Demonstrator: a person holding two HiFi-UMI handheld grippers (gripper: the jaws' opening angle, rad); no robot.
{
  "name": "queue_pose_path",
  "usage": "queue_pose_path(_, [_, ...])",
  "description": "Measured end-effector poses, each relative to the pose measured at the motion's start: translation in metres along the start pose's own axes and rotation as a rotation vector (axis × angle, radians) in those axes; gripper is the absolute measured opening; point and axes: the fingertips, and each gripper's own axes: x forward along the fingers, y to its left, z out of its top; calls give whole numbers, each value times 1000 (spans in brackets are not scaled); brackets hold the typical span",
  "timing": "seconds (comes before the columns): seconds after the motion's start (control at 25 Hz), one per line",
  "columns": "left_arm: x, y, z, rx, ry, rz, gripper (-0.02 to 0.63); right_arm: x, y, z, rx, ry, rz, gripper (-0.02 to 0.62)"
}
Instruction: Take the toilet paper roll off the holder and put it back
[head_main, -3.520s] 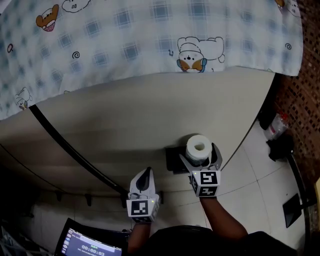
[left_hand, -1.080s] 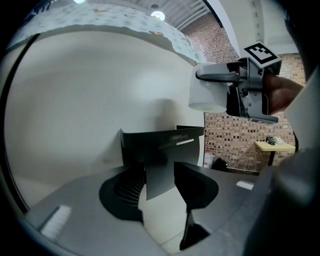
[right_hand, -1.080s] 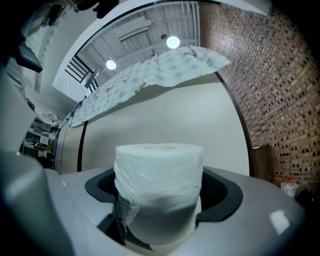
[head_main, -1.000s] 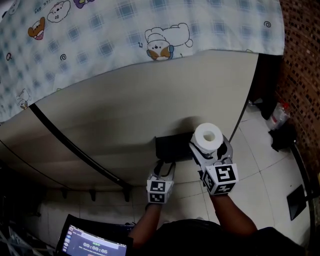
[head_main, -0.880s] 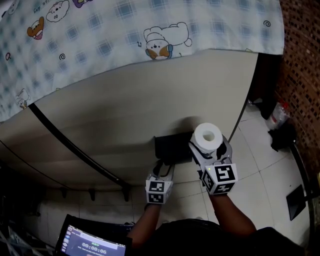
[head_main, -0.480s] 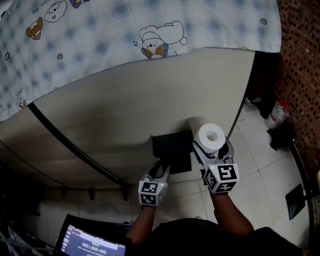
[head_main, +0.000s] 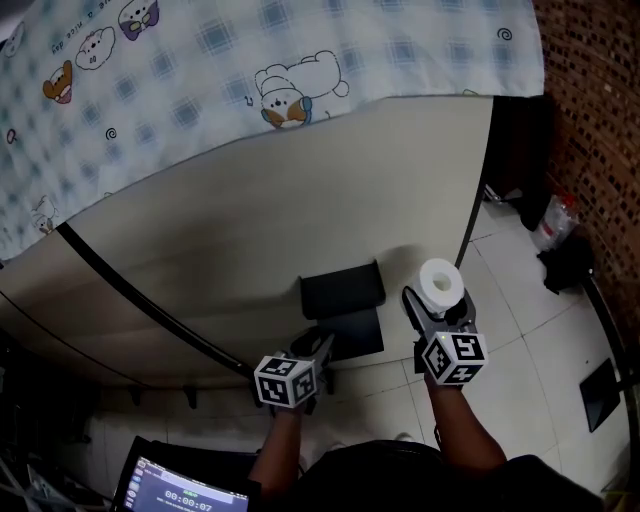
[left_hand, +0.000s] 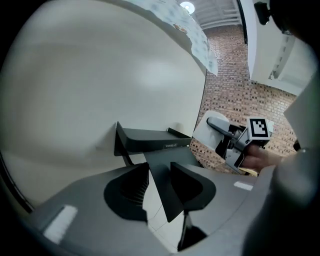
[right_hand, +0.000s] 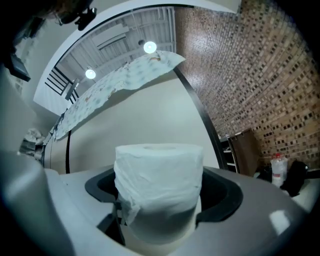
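The white toilet paper roll (head_main: 441, 283) stands upright between the jaws of my right gripper (head_main: 440, 303), which is shut on it, to the right of the black holder (head_main: 342, 289) on the wall. The roll (right_hand: 159, 180) fills the right gripper view. My left gripper (head_main: 322, 350) is below the holder's shelf (left_hand: 150, 136). Its jaws have just been closing, and the holder's lower black plate (left_hand: 161, 192) lies between them with the pads against it. In the left gripper view the roll (left_hand: 207, 131) and my right gripper (left_hand: 227, 137) show at the right.
The holder hangs on a pale curved wall (head_main: 250, 230) with a black stripe (head_main: 150, 300). A patterned cloth (head_main: 250, 60) hangs above it. To the right are a tiled floor (head_main: 520, 330), a brick wall (head_main: 590, 120) and a bottle (head_main: 555, 220). A screen (head_main: 185, 495) sits bottom left.
My right gripper has carried the roll rightward and lower, away from the holder. The left gripper has shifted left and rolled, and the lower black plate now juts out from under the shelf.
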Motion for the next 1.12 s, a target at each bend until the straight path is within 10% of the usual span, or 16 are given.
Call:
queue_pose_path(0.36, [0, 0, 0, 1, 15, -1, 155, 23, -12, -87, 500, 12, 147, 449])
queue_pose_path(1.12, [0, 3, 5, -51, 11, -35, 133, 55, 22, -131, 966, -64, 393, 443])
